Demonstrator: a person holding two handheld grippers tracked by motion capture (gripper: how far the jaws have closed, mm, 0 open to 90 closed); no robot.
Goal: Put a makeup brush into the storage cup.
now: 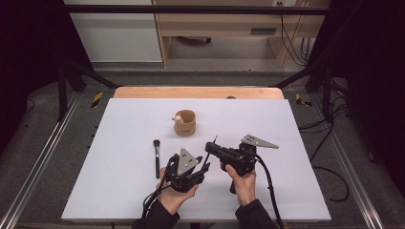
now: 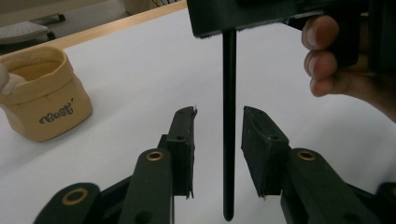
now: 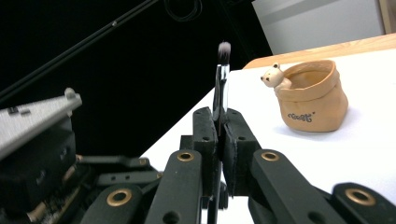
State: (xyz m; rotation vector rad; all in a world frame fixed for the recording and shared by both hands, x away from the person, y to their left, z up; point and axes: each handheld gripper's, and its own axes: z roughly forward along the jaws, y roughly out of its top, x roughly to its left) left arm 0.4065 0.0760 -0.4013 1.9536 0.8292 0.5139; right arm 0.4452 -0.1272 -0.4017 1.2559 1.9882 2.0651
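My right gripper [image 3: 220, 114] is shut on a thin black makeup brush [image 3: 221, 77] whose pale bristle tip points up. The brush's black handle [image 2: 229, 93] hangs down between the spread jaws of my open left gripper [image 2: 218, 112], touching neither pad. In the high view both grippers meet near the table's front centre, the left gripper [image 1: 202, 168] just below the right gripper [image 1: 210, 147]. A tan pouch-shaped pot [image 1: 185, 122] with a small bear figure on its rim stands behind them. That pot [image 2: 44, 100] sits to the left in the left gripper view.
A second, larger brush [image 1: 156, 157] lies flat on the white table cover [image 1: 119, 191], left of my left gripper. The wooden table edge [image 1: 198, 92] runs along the back. Dark frame bars and cables flank the table.
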